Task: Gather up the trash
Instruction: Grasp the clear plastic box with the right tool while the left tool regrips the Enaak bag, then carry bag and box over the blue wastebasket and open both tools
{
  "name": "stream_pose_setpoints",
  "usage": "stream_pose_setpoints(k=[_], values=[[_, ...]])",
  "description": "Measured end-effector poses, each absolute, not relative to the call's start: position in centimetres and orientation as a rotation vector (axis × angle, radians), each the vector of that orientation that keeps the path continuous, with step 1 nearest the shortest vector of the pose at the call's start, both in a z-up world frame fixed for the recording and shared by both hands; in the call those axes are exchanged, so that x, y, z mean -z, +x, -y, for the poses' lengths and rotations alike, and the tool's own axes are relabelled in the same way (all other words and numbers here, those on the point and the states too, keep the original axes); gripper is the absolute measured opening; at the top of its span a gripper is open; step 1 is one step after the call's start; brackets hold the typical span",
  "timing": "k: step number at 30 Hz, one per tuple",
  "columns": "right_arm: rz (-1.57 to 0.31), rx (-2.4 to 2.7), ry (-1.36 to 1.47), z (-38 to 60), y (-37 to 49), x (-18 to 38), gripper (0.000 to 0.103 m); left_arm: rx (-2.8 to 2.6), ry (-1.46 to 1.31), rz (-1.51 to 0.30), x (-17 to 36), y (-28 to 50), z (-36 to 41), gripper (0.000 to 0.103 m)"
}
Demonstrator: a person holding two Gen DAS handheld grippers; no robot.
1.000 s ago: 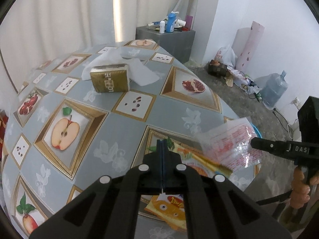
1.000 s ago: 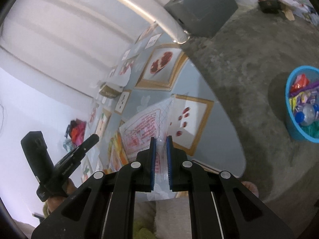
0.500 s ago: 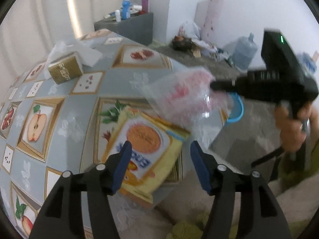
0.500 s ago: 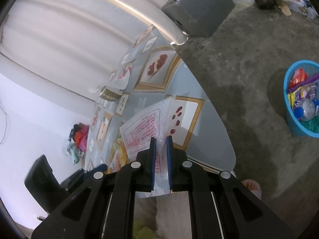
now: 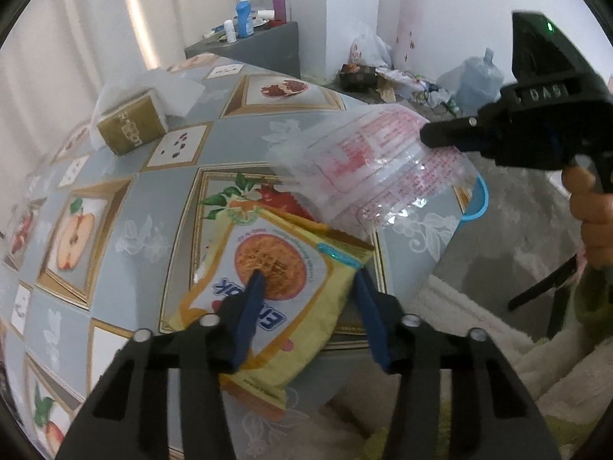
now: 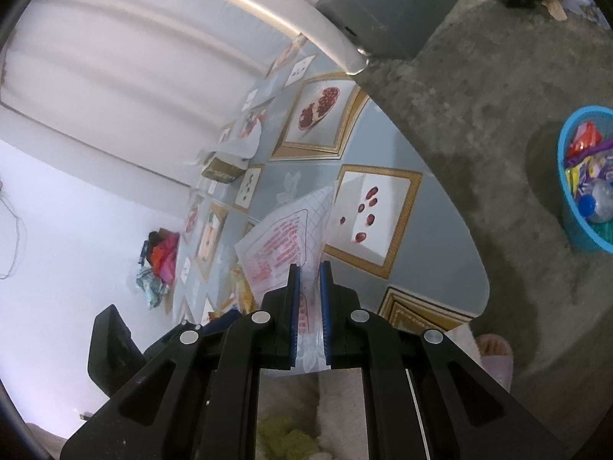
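A worktop covered in a grey-blue cloth printed with gold-framed fruit pictures fills most of both views. A round blue plastic basket of wrappers and a bottle stands on the concrete floor beside it. A clear crinkled plastic bag printed with red text hangs just above the worktop's edge, pinched at one end by the right gripper, whose jaws are nearly closed on it. A flat yellow snack packet with an orange circle and blue lettering lies at the near edge, part overhanging. The left gripper has its jaws closing around the packet, pads not yet pressing. A gold tissue box sits further back.
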State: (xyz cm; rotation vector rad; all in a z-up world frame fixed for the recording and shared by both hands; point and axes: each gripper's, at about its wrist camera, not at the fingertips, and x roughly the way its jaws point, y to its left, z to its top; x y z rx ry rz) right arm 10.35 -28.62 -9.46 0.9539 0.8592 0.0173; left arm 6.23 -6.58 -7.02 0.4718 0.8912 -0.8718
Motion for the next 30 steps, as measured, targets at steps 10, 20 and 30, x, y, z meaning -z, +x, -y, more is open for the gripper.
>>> stream_pose_setpoints(k=[10,20,30], values=[[-0.870,0.043,0.939,29.0,10.5,9.3,0.008,0.931,0.290,-0.927,6.8,7.8,4.9,0.009],[-0.785,0.113,0.976,32.1,8.6,7.7,0.008,0.977,0.195,-0.843,3.0,8.9,4.6,0.003],[-0.562,0.454,0.993,40.7,-1.6,5.2,0.008,1.171,0.136,-0.730,-3.0,9.6,11.8,0.003]])
